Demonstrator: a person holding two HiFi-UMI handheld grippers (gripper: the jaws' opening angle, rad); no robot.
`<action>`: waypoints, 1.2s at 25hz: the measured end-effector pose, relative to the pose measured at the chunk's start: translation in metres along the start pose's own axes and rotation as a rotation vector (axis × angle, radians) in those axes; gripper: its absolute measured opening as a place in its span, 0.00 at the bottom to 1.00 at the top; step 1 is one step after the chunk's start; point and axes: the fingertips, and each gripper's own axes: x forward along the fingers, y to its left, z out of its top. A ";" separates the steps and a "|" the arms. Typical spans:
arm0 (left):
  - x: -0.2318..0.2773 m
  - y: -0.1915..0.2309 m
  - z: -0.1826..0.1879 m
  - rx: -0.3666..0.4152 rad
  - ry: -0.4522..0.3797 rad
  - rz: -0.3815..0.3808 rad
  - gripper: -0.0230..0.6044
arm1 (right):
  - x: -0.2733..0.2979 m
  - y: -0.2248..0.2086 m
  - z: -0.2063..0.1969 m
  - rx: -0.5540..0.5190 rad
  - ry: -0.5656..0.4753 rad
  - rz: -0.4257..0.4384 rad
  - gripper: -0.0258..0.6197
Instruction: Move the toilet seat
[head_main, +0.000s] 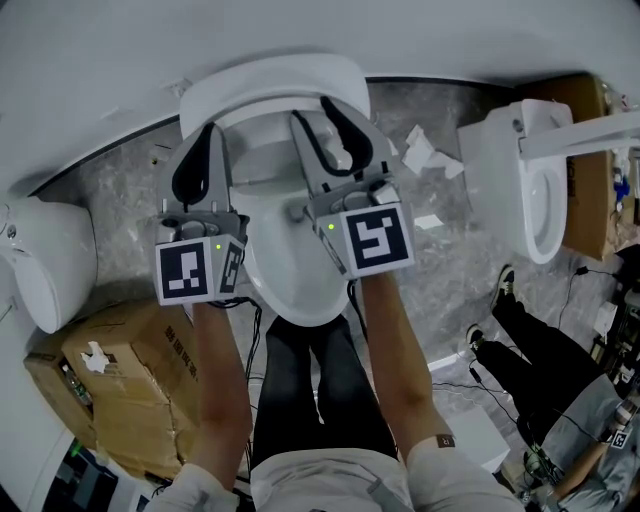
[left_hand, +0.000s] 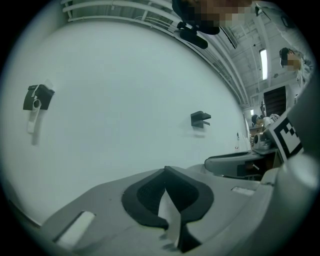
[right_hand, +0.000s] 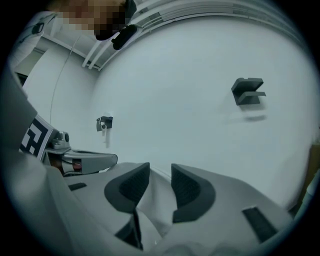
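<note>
toilet seat (head_main: 268, 82) stands raised at the back of the white toilet bowl (head_main: 290, 270), close to the wall. left hand-held gripper (left_hand: 165, 172) hovers by the bowl's left rim with its pads pressed together, holding nothing. right hand-held gripper (right_hand: 160, 175) reaches toward the raised seat, jaws slightly spread, with a white edge showing in the narrow gap between the pads.

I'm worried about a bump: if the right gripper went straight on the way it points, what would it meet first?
The right gripper would meet the raised toilet seat first; its white edge already lies between the jaws. Behind it, probably further off, is the white wall.
</note>
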 end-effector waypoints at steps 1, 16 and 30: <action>0.001 0.000 -0.001 0.001 0.002 0.001 0.03 | 0.001 0.000 0.000 -0.002 0.001 0.001 0.25; 0.003 0.003 -0.002 0.006 0.021 0.001 0.02 | 0.002 0.002 -0.005 -0.007 0.065 0.003 0.22; -0.047 -0.030 0.037 0.010 0.010 -0.099 0.02 | -0.049 0.048 0.037 -0.024 0.030 0.108 0.04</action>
